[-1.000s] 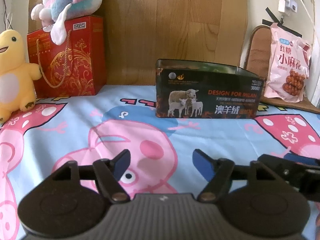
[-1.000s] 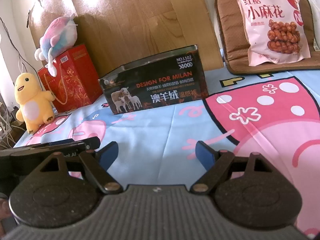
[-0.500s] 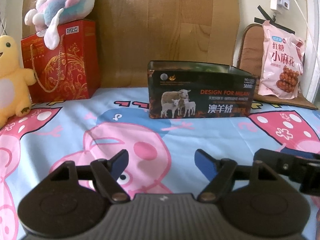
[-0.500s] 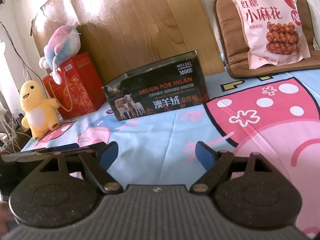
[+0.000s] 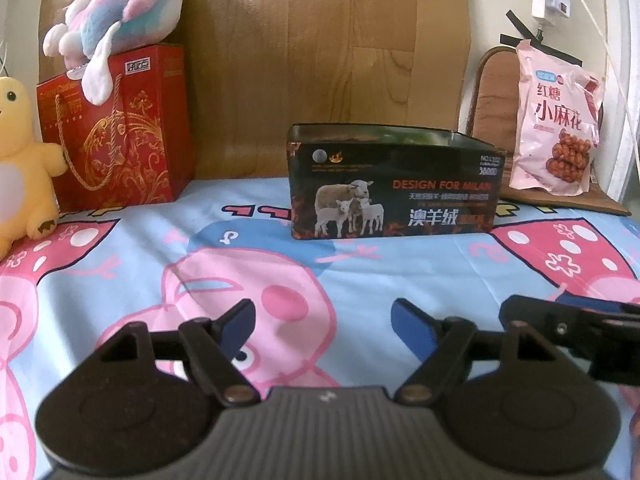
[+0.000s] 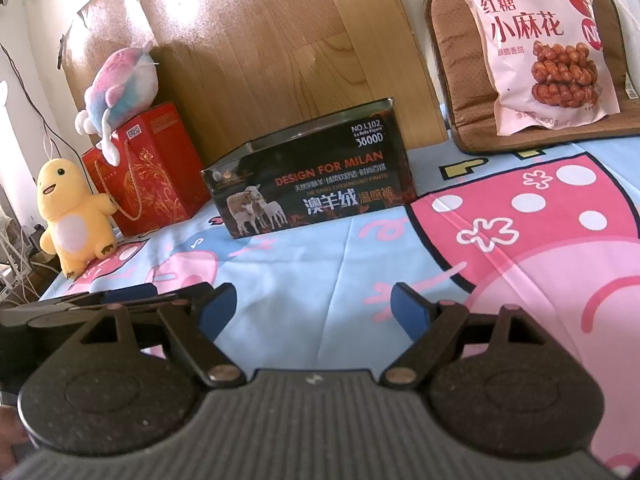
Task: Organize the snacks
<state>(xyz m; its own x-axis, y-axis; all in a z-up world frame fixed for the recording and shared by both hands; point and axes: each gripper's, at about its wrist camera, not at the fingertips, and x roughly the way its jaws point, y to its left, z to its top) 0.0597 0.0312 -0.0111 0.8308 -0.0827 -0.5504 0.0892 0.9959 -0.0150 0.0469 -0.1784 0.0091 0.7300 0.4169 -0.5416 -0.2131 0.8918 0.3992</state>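
A pink snack bag printed with fried twists leans upright on a brown cushion at the back right. An open black tin box with sheep on its side stands on the cartoon bedsheet, middle back. My left gripper is open and empty, low over the sheet, well short of the tin. My right gripper is open and empty, beside the left one, also short of the tin and the bag. Its fingers show at the right of the left wrist view.
A red gift bag with a pink-blue plush on top stands at the back left. A yellow plush sits beside it. A wooden board closes the back. A brown cushion leans behind the snack bag.
Both grippers have drawn back and tilted a little, so the tin and the bag sit farther off. Both stay open and empty.
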